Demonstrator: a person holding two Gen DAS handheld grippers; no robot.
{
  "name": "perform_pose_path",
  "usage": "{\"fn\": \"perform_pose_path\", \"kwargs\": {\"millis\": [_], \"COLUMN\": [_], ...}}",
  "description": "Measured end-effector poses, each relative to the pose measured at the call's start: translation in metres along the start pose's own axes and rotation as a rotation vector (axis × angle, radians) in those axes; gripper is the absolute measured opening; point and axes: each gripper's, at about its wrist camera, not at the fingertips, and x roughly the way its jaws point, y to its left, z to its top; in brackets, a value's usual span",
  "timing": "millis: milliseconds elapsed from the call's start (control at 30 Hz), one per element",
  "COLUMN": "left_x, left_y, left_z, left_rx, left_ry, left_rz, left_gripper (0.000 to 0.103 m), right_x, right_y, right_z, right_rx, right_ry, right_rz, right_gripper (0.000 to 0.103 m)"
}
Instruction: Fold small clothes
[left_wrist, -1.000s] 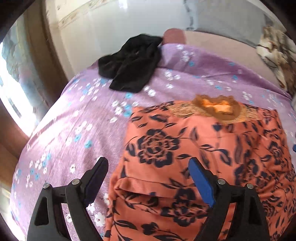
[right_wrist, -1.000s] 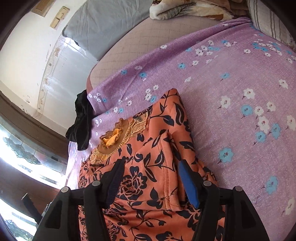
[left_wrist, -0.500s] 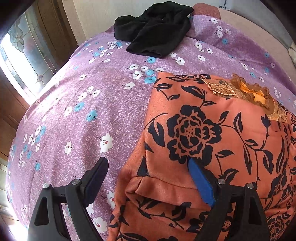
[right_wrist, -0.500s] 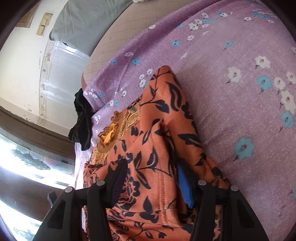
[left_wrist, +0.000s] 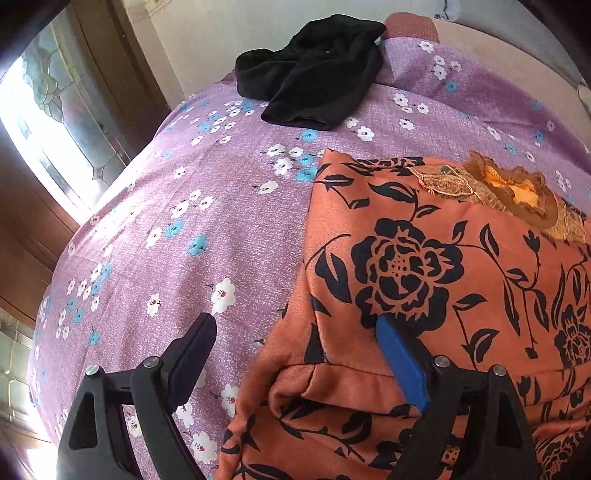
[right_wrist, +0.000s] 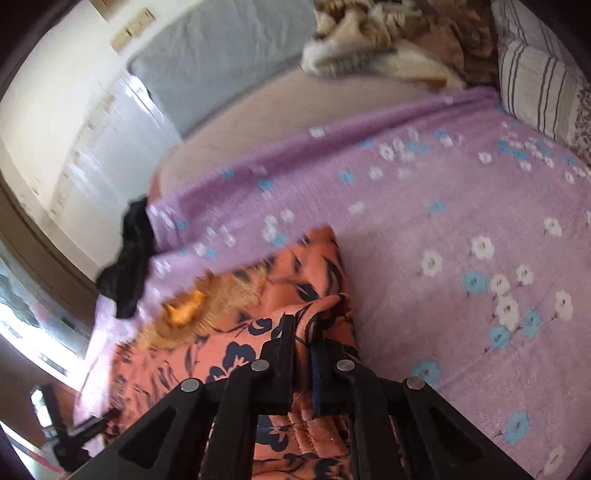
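Basically right gripper (right_wrist: 301, 332) fingers just closed, clamped on orange floral garment (right_wrist: 236, 354); left gripper (left_wrist: 295, 347) fingers apart over its hem, on bed (left_wrist: 184, 221).

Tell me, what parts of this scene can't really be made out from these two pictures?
- Orange floral garment: its near end is cut off by the bottom edge, left wrist view.
- Fabric under the right gripper: hidden by the shut fingers, right wrist view.
- Garment's collar trim: motion-blurred, right wrist view.
- Black garment: mostly hidden over the purple bedspread's far edge, right wrist view.
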Motion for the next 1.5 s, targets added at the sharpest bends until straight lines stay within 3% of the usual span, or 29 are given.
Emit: {"fn": "perform_pose_path", "kwargs": {"millis": [33, 133, 167, 267, 333, 400, 467, 533, 567, 667, 733, 800, 833, 900, 933, 1000, 1067, 1100, 1200, 1267, 1300, 1367, 1500], "left_x": [-0.001, -0.01, -0.014, -0.032, -0.043, -0.047, -0.038, -0.015, -0.009, -0.017, -0.026, -0.028, -0.024, -0.01, -0.013, -0.02, -0.026, -0.027, -0.016, 0.006, 0.01, 0.006, -0.011], "left_y": [-0.003, -0.001, 0.001, 0.002, -0.003, -0.016, -0.033, -0.049, -0.051, -0.047, -0.04, -0.044, -0.051, -0.065, -0.065, -0.064, -0.058, -0.055, -0.042, -0.034, -0.027, -0.022, -0.031], "left_z": [-0.001, 0.001, 0.001, 0.003, 0.002, 0.0, -0.004, -0.011, -0.014, -0.009, -0.007, -0.007, -0.009, -0.016, -0.018, -0.014, -0.01, -0.007, 0.003, 0.005, 0.005, 0.006, 0.004], "left_rx": [0.017, 0.01, -0.001, -0.016, -0.009, 0.039, 0.103, 0.168, 0.165, 0.128, 0.089, 0.108, 0.136, 0.198, 0.194, 0.187, 0.147, 0.136, 0.089, 0.056, 0.014, -0.031, 0.027], "left_ry": [-0.007, -0.035, -0.053, -0.124, -0.17, -0.179, -0.132, -0.011, 0.004, -0.028, -0.076, -0.076, -0.057, -0.009, -0.041, -0.04, -0.07, -0.081, -0.078, 0.01, 0.027, 0.035, -0.027], "left_rz": [0.015, 0.005, -0.004, -0.044, -0.097, -0.138, -0.155, -0.139, -0.133, -0.148, -0.205, -0.213, -0.205, -0.172, -0.162, -0.157, -0.194, -0.18, -0.107, -0.093, -0.125, -0.146, -0.135], "left_gripper": [0.088, 0.088, 0.088, 0.088, 0.088, 0.088, 0.089, 0.09, 0.09, 0.092, 0.092, 0.092, 0.092, 0.092, 0.094, 0.094, 0.094, 0.094, 0.094, 0.096, 0.097, 0.097, 0.097], "right_x": [0.015, 0.003, -0.009, -0.056, -0.065, -0.051, -0.028, 0.005, 0.021, 0.015, -0.001, -0.012, -0.009, 0.016, 0.029, 0.021, 0.013, 0.003, -0.009, 0.001, 0.011, 0.01, -0.003], "right_y": [-0.009, -0.018, -0.017, -0.019, -0.013, -0.002, 0.008, 0.011, 0.009, 0.009, 0.017, 0.027, 0.033, 0.041, 0.043, 0.054, 0.062, 0.06, 0.042, 0.017, 0.004, -0.003, 0.023], "right_z": [-0.003, 0.004, 0.01, 0.016, 0.016, 0.014, 0.006, -0.007, -0.014, -0.016, -0.013, -0.013, -0.015, -0.026, -0.035, -0.039, -0.035, -0.034, -0.022, -0.016, -0.015, -0.013, -0.014], "right_rx": [0.024, 0.112, 0.118, 0.105, 0.057, 0.029, 0.017, 0.005, 0.002, 0.001, -0.017, -0.06, -0.08, -0.093, -0.103, -0.161, -0.171, -0.156, -0.097, 0.002, 0.036, 0.057, -0.001], "right_ry": [0.068, 0.068, 0.042, -0.169, -0.201, -0.108, -0.006, 0.138, 0.219, 0.183, 0.117, 0.069, 0.088, 0.239, 0.31, 0.222, 0.204, 0.156, 0.022, 0.049, 0.096, 0.084, 0.08], "right_rz": [-0.03, 0.014, 0.024, 0.033, 0.087, 0.136, 0.147, 0.076, 0.037, 0.062, 0.131, 0.185, 0.198, 0.217, 0.21, 0.175, 0.197, 0.217, 0.121, 0.075, 0.069, 0.079, 0.141], "right_gripper": [0.012, 0.013, 0.013, 0.015, 0.016, 0.016, 0.016, 0.016, 0.015, 0.016, 0.016, 0.016, 0.021, 0.059, 0.059, 0.059, 0.059, 0.059, 0.059, 0.056, 0.047, 0.043, 0.045]}}
